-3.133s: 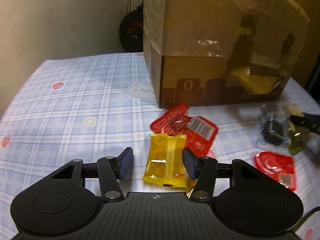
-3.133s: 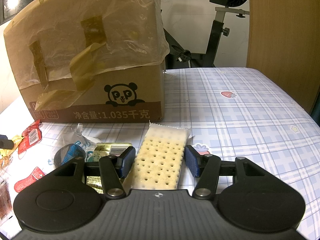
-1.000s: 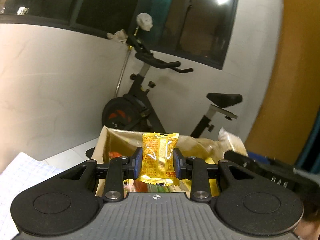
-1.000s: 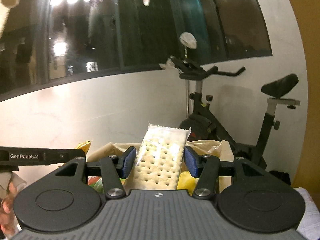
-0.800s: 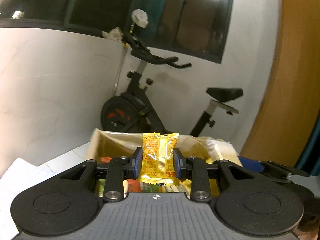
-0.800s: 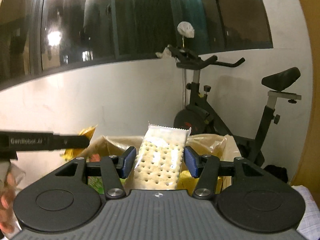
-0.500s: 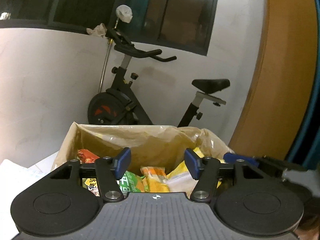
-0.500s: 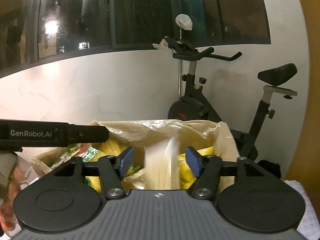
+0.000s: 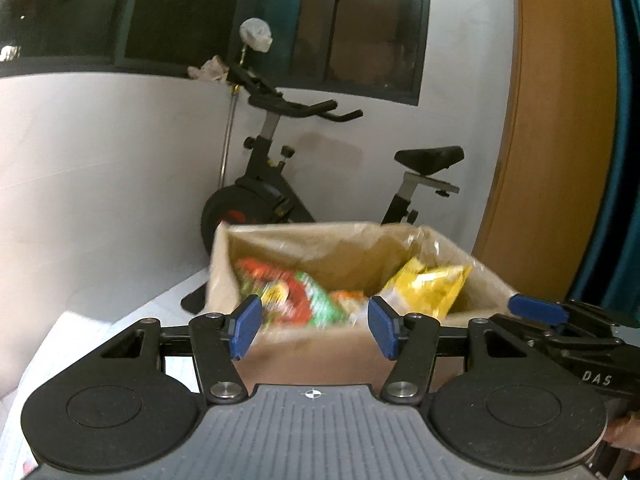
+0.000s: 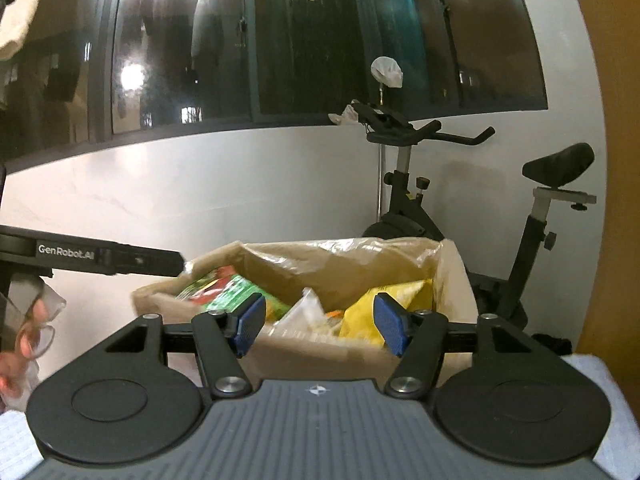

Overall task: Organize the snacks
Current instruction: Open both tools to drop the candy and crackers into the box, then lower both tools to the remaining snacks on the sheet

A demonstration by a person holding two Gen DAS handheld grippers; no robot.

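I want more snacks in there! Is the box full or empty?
Partly full: colourful packets lie inside the cardboard box, below its rim, with room left.

- The cardboard box (image 9: 312, 344) sits straight ahead of me at twelve o'clock, upright, its top open, with a crinkled clear plastic liner (image 10: 340, 258) folded over its rim.
- Inside it, a bright yellow bag (image 9: 424, 286) leans toward two o'clock against the right wall.
- A green-and-red packet (image 10: 224, 292) lies tilted at ten o'clock near the left wall.
- Between them I see a pale, clear-wrapped packet (image 10: 304, 308); the rest of the pile is too blurred to tell.
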